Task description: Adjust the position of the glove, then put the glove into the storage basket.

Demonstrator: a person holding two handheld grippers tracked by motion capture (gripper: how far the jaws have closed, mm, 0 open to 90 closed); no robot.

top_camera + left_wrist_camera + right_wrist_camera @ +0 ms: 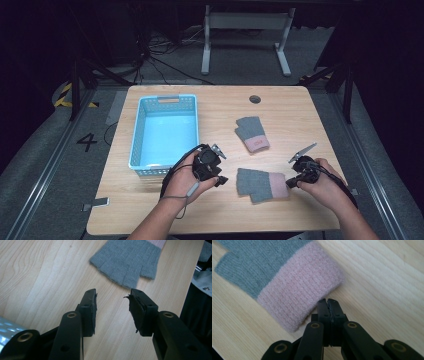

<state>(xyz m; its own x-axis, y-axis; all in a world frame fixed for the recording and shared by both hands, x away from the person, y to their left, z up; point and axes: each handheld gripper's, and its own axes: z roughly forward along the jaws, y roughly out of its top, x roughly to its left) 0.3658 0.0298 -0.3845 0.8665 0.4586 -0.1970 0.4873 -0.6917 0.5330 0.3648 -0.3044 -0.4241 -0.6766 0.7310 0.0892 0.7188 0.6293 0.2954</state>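
I see the blue basket (142,135) holding nothing; right of it two gloves lie on the worktop (300,110): near glove (260,184), far glove (252,133). Left gripper (112,308) jaws released, right gripper (328,305) jaws clenched on nothing beside the near glove.

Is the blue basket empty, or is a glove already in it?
Empty. The high view shows the basket with a bare floor; both gloves lie on the table, one beside it and one between the grippers.

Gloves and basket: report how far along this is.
Done: nothing yet; the basket holds no glove. In hand: the right gripper, jaws shut and holding nothing, sits at the pink cuff of the near glove; the left gripper, jaws apart and holding nothing, points at its grey finger end. Left: probably both gloves; the far glove lies untouched on the table.
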